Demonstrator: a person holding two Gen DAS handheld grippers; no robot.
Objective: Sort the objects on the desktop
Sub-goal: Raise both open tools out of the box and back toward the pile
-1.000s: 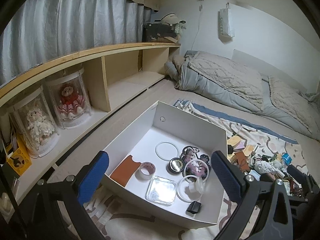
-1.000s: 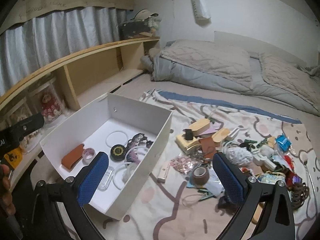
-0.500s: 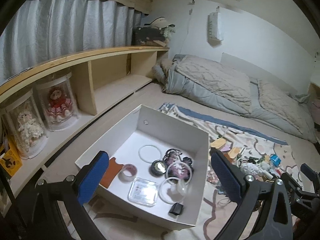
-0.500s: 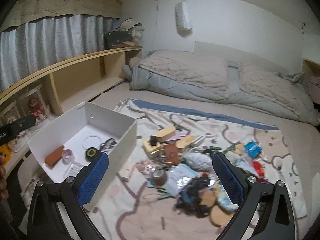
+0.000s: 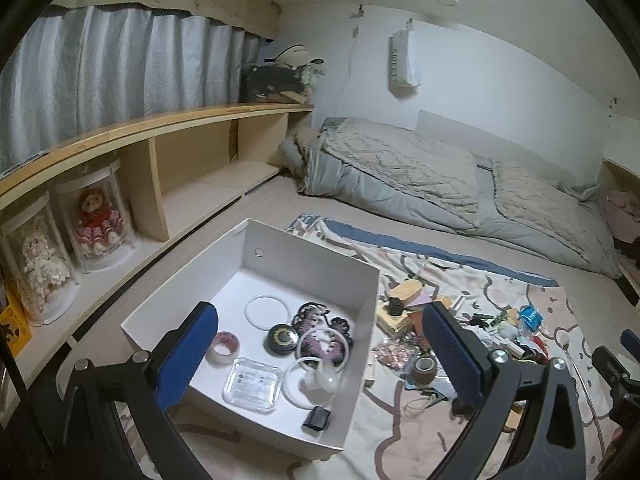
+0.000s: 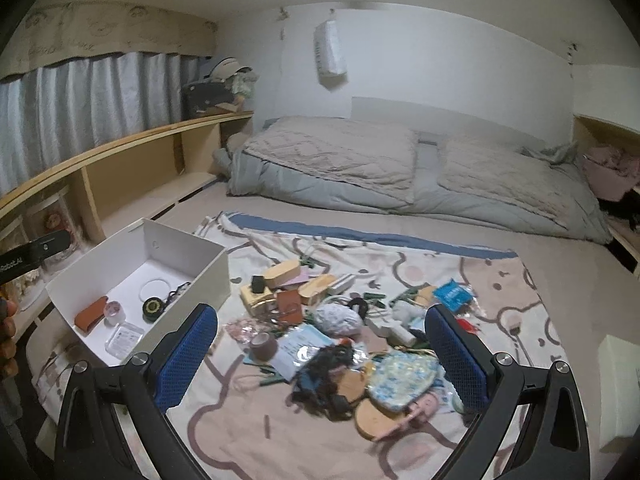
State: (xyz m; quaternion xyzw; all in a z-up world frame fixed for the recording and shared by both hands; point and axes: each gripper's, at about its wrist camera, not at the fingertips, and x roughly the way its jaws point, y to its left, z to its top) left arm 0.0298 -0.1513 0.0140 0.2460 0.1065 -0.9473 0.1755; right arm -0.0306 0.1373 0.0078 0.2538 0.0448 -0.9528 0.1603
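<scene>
Both sets of fingers spread wide, nothing held: left gripper (image 5: pixel 320 354) hovers over the white box (image 5: pixel 316 264), right gripper (image 6: pixel 322 354) over the pile of loose items (image 6: pixel 340 320) on the patterned blanket (image 6: pixel 500 280). Box holds a tape roll (image 5: pixel 223 347), clear case (image 5: pixel 253 384), rings, black tin (image 5: pixel 282 338). Roughly a third sorted; most of the pile left.

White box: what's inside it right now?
In the white box: a thin white ring, tape roll, round black tin, clear plastic case, small black block, brown pouch. The left claw hides the near-left corner.
</scene>
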